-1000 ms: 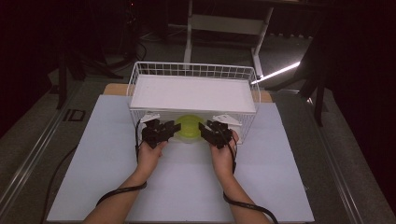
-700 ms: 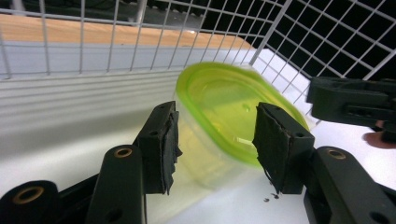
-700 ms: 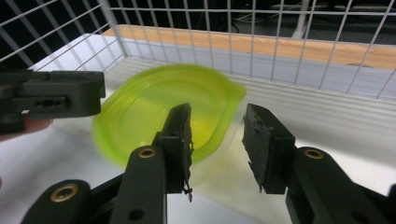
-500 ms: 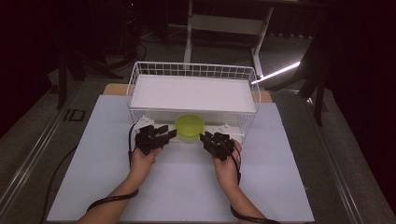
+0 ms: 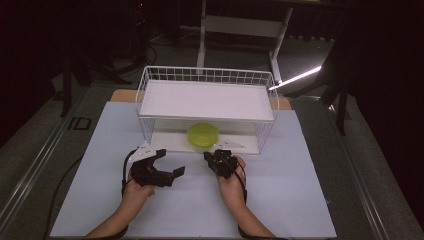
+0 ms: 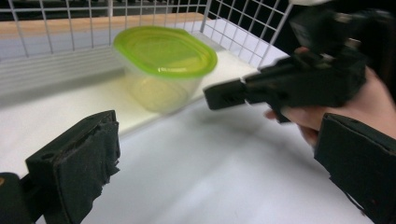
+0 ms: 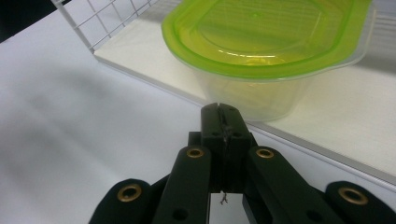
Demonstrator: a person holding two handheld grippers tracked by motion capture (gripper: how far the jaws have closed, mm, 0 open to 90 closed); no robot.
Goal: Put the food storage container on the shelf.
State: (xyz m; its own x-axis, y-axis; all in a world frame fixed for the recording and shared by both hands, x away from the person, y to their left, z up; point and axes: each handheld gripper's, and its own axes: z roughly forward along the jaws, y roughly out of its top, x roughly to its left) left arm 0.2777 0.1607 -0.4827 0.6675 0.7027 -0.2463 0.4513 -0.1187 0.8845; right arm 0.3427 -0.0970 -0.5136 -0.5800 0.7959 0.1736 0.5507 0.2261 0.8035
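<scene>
A clear tub with a lime-green lid (image 5: 203,135) (image 6: 163,65) (image 7: 261,51) stands on the white bottom board of a wire rack (image 5: 150,80), at its front edge. My left gripper (image 5: 170,162) (image 6: 217,172) hovers over the table to the tub's front left. Its jaws have just been opening and now stand wide with nothing between them. My right gripper (image 5: 207,157) (image 7: 223,112) sits just in front of the tub without touching it. Its jaws have just been closing and now meet on nothing. It also appears in the left gripper view as the right gripper (image 6: 280,86).
The rack carries a white upper shelf (image 5: 207,100) over the tub, with wire walls at the sides and back. It stands on a white tabletop (image 5: 300,190) whose open area lies in front. Dark floor and a stand leg (image 5: 202,30) lie beyond.
Both hands have drawn back from the tub toward the table's near side. The left jaws have spread wide and the right jaws have come together. The tub has stayed in the rack.
</scene>
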